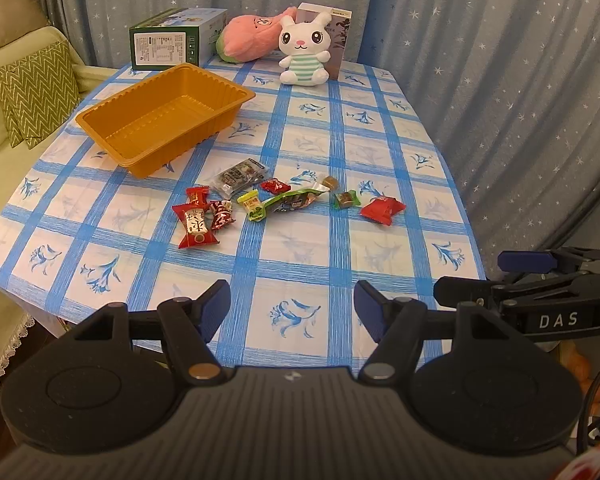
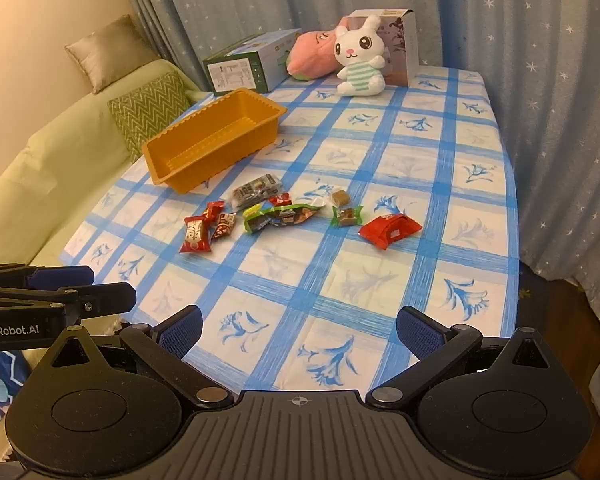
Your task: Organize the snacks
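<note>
Several wrapped snacks lie loose in the middle of the blue-checked tablecloth (image 1: 300,264): a big red candy (image 1: 195,222), a long green packet (image 1: 288,201), a dark clear packet (image 1: 240,176) and a red packet (image 1: 382,210) at the right end. An empty orange plastic tray (image 1: 156,120) stands behind them to the left. My left gripper (image 1: 292,300) hovers open over the near table edge, holding nothing. My right gripper (image 2: 300,320) is open and empty beside it, also short of the snacks. The right wrist view shows the same tray (image 2: 204,148), red candy (image 2: 196,235) and red packet (image 2: 390,229).
Along the table's far edge stand a green box (image 1: 166,46), a pink plush (image 1: 246,38), a white rabbit plush (image 1: 304,54) and a brown box (image 1: 338,36). A green sofa with cushions (image 1: 36,92) borders the left side. Star-printed curtains (image 1: 500,80) hang behind and right.
</note>
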Demonstrator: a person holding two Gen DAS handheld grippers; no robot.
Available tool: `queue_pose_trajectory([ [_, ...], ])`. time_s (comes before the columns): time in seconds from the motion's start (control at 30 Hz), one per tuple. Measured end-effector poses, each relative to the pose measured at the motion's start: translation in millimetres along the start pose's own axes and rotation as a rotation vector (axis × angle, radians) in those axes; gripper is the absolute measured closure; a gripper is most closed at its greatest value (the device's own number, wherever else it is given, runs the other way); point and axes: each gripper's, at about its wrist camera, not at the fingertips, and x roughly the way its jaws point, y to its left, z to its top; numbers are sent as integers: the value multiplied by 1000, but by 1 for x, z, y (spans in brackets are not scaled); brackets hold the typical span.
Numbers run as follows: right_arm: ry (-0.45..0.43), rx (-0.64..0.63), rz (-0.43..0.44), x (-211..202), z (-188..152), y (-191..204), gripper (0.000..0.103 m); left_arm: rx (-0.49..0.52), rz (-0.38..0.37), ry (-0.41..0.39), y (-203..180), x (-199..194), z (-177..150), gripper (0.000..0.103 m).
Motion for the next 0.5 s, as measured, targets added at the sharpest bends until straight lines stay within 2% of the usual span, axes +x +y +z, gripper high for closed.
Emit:
queue_pose_trajectory([
  [0.5, 1, 2, 1, 1, 1, -1, 0, 0, 2, 1, 0, 0, 0, 37],
])
